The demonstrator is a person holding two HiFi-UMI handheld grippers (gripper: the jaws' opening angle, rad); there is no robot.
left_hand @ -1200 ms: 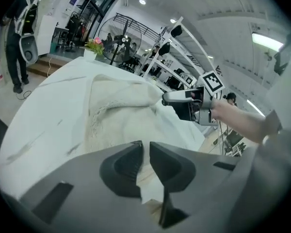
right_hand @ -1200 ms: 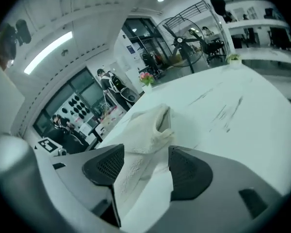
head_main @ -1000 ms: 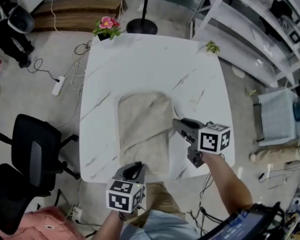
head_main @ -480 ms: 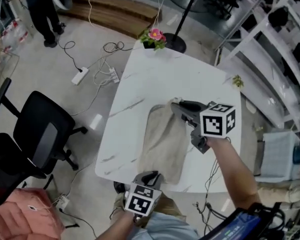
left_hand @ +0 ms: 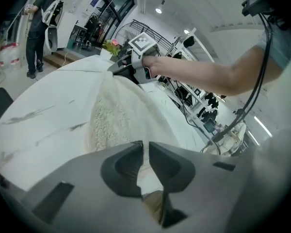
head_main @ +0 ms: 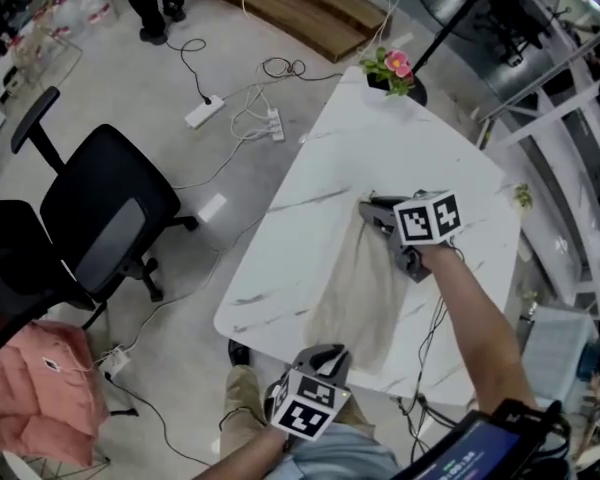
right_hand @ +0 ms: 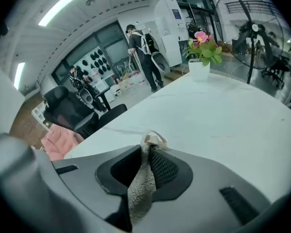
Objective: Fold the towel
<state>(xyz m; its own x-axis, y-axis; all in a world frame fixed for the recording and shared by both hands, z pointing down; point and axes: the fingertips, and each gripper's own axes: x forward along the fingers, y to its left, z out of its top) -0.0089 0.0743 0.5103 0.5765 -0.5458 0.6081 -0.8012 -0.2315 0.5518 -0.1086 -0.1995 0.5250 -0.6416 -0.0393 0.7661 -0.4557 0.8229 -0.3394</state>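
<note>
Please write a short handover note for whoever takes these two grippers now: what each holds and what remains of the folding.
Left gripper: shut on the towel at its near edge, at the near side of the table.
Right gripper: pinches the far corner; its jaws have just opened slightly, cloth between them.
Done: towel lies as a long strip.
Left: probably bring the ends together, then flatten.

Surface: we record 1 white table (head_main: 380,148), grey marble veining | Cloth: 1 beige towel (head_main: 365,298) lies lengthwise, reaching the near edge | Far corner: 1 potted flower (head_main: 392,68), pink bloom | Right edge: 1 small green sprig (head_main: 523,196), well apart from towel
</note>
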